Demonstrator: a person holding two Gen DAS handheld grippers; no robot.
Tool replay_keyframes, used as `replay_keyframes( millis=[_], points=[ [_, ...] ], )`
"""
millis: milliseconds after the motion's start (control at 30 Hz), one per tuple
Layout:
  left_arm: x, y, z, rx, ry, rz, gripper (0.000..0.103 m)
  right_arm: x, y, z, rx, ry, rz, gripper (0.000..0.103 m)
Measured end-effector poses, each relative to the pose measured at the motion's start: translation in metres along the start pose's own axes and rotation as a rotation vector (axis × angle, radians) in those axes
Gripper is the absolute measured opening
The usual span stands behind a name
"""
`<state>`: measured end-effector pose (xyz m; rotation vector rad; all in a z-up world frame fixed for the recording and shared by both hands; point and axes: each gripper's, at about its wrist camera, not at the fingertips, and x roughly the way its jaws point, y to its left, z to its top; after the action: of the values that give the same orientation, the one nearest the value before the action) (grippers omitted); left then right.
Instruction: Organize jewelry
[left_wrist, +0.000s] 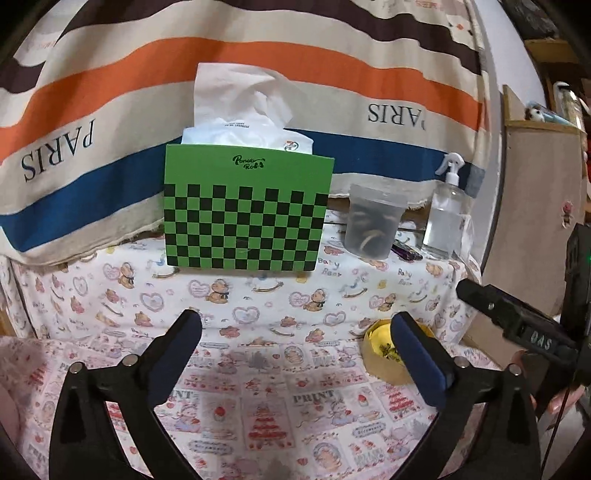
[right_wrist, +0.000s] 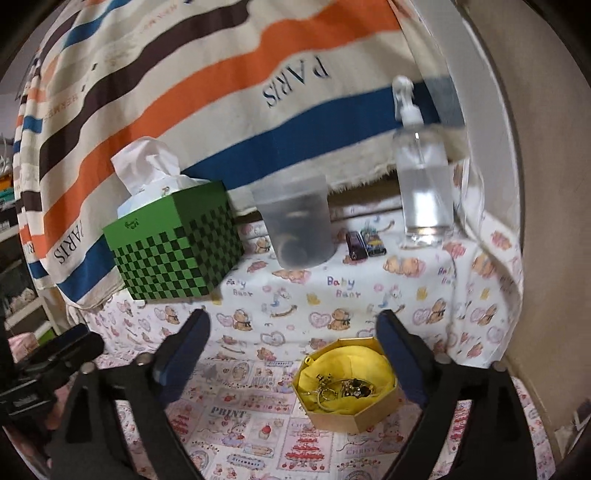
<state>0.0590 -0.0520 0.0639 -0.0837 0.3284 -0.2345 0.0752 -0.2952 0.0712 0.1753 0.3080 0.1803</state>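
A gold octagonal box (right_wrist: 345, 387) with yellow lining sits on the printed cloth and holds a heap of gold jewelry (right_wrist: 345, 389). My right gripper (right_wrist: 293, 328) is open and empty, just above and behind the box, with its right finger beside the box's right rim. My left gripper (left_wrist: 297, 328) is open and empty over the cloth; the box (left_wrist: 384, 354) shows partly behind its right finger. A frosted plastic cup (right_wrist: 297, 225) holding dark rings stands at the back, also in the left wrist view (left_wrist: 373, 221).
A green checkered tissue box (left_wrist: 245, 210) stands at the back left. A clear spray bottle (right_wrist: 421, 170) and two lighters (right_wrist: 365, 242) stand at the back right. A striped Paris cloth (left_wrist: 258, 62) hangs behind. A wall (right_wrist: 546, 258) closes the right side.
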Motion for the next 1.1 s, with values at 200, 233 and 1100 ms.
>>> replay_keyframes(
  millis=[200,233,1100],
  points=[
    [-0.004,-0.002,-0.019,0.077,-0.050,0.066,0.102,-0.001,0.016,-0.023,-0.027,-0.002,-0.027,0.103],
    [-0.003,-0.002,-0.022,0.080,-0.046,0.079,0.102,0.001,0.016,-0.026,-0.021,-0.005,-0.044,0.103],
    [0.013,-0.001,-0.064,0.078,-0.039,0.194,0.102,0.017,0.033,-0.065,-0.163,-0.002,-0.139,0.103]
  ],
)
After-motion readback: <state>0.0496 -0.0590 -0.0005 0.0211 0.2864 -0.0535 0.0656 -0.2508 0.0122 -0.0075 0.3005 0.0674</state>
